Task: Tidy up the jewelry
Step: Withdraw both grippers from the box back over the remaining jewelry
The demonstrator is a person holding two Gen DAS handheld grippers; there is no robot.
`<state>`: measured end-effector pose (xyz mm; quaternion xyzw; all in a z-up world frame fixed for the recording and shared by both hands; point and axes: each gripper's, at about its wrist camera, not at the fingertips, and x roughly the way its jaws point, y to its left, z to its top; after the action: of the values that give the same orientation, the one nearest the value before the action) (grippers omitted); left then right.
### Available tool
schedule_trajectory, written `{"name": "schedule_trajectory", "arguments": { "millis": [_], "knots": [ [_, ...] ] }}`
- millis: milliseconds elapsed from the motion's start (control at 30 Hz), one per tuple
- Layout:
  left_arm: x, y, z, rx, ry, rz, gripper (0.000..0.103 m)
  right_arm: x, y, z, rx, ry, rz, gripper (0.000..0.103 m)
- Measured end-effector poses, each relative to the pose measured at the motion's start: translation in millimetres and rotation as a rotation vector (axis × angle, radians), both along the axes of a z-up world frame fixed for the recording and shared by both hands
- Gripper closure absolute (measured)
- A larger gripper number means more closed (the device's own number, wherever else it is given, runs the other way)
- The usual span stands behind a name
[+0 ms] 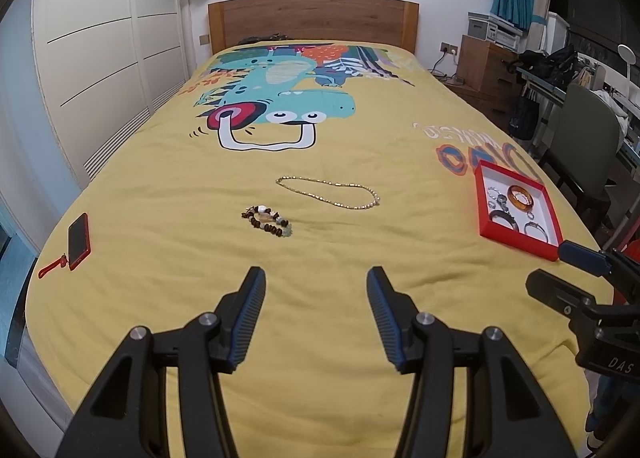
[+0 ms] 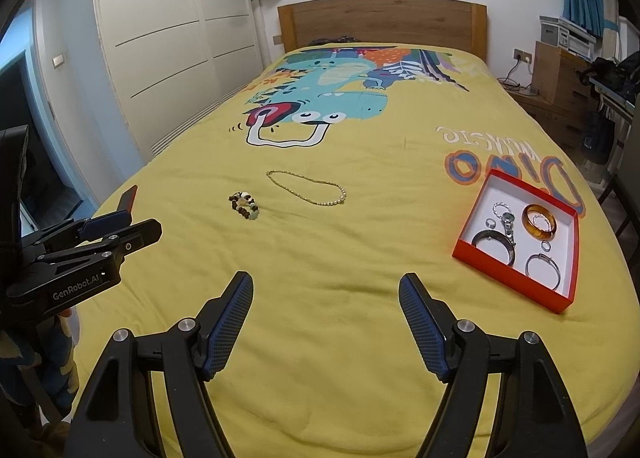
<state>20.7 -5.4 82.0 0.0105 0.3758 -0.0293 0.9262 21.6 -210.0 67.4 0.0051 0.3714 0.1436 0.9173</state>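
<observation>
On the yellow bedspread (image 1: 320, 298), going left to right: a red phone (image 1: 79, 241) near the left edge, a chunky beaded bracelet (image 1: 267, 223), a thin gold necklace (image 1: 328, 192) just beyond it, then a red tray (image 2: 568, 258) at the right already holding bangles and rings. Two pieces lie outside the tray, so sorting looks partly done. Left gripper (image 1: 316, 278) hovers spread and empty, lined up short of the bracelet; right gripper (image 2: 326, 284) also spread and empty, between the loose pieces and the tray. Next move likely calls for lowering onto the bracelet, pinching its beads without snagging cloth, and carrying it right.
</observation>
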Motion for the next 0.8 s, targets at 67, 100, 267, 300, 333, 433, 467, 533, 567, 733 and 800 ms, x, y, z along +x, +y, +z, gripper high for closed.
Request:
{"name": "schedule_trajectory", "arguments": {
  "millis": [67, 100, 267, 300, 333, 433, 467, 533, 567, 733, 800],
  "knots": [
    [1.3, 0.8, -0.9, 0.000, 0.002, 0.001, 0.052, 0.7, 0.4, -0.6, 0.001, 0.000, 0.001, 0.028],
    [1.7, 0.7, -1.4, 0.000, 0.003, 0.001, 0.052, 1.0, 0.9, -0.7, 0.002, 0.001, 0.002, 0.028],
    [4.4, 2.5, -3.8, -0.002, 0.010, 0.004, 0.052, 3.3, 4.1, -1.7, 0.000, 0.003, 0.010, 0.028],
    [4.9, 2.8, -4.3, -0.002, 0.011, 0.005, 0.052, 3.9, 4.9, -2.1, -0.001, 0.004, 0.013, 0.028],
    [5.5, 3.2, -4.8, -0.003, 0.012, 0.006, 0.052, 4.5, 5.6, -2.7, -0.003, 0.005, 0.015, 0.028],
    [7.6, 5.2, -6.3, -0.006, 0.017, 0.010, 0.052, 6.5, 7.4, -3.8, -0.003, 0.007, 0.018, 0.028],
    [8.3, 5.3, -6.8, -0.006, 0.019, 0.011, 0.052, 7.3, 8.0, -4.1, -0.003, 0.008, 0.019, 0.027],
    [9.5, 6.3, -8.2, -0.008, 0.024, 0.013, 0.052, 8.6, 9.5, -5.1, -0.006, 0.010, 0.021, 0.025],
    [10.3, 6.7, -9.0, -0.009, 0.026, 0.014, 0.052, 9.3, 10.1, -5.8, -0.007, 0.011, 0.022, 0.025],
    [13.6, 8.6, -12.6, -0.011, 0.033, 0.019, 0.052, 13.0, 11.2, -9.3, -0.007, 0.018, 0.023, 0.025],
    [15.2, 10.5, -15.6, -0.010, 0.037, 0.025, 0.052, 14.6, 11.1, -10.4, -0.007, 0.021, 0.022, 0.025]
  ]
}}
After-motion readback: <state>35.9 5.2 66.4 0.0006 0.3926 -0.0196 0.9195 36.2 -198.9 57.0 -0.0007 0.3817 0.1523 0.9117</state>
